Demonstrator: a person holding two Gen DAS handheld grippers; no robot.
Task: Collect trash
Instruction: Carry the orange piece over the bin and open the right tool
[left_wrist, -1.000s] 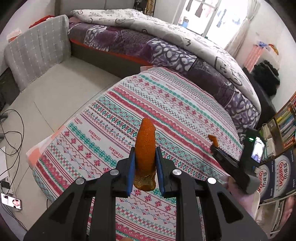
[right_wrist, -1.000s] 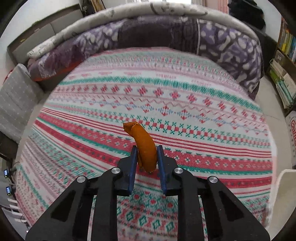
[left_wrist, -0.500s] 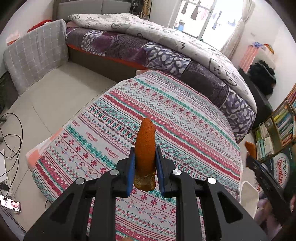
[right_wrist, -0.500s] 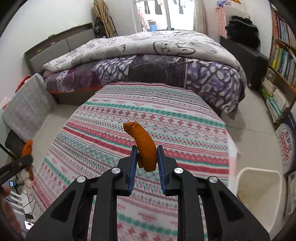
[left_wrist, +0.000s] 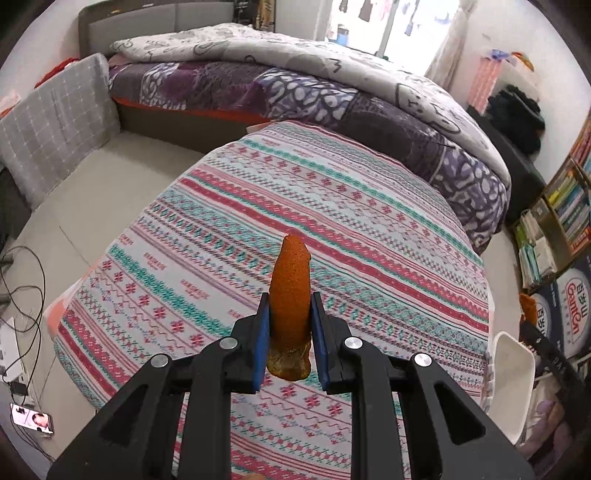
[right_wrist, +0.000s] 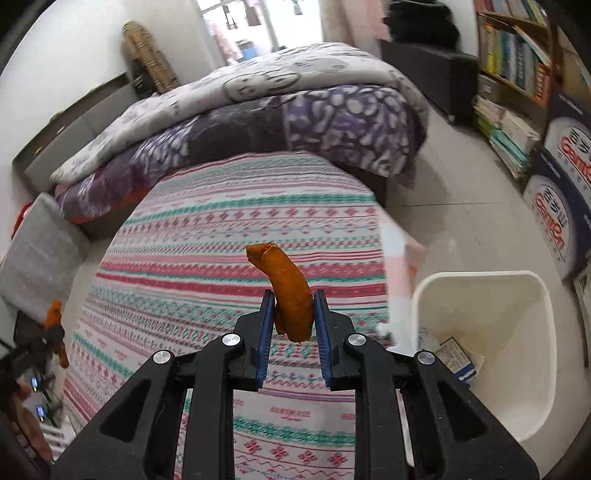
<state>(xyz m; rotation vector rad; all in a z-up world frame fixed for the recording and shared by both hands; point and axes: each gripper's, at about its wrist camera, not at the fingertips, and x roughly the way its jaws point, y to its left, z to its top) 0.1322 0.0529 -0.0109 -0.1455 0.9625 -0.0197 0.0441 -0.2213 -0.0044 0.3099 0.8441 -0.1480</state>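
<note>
Right wrist: my right gripper and left gripper each clamp orange peel scraps, white plastic bin near, drops left.

Worktop under a striped red/teal patterned cloth. Bed behind it, purple and grey quilts piled on. Grey checked cushion leaning at left. Bookshelf at right, boxes stacked below. Cables and a phone on the floor.
</note>
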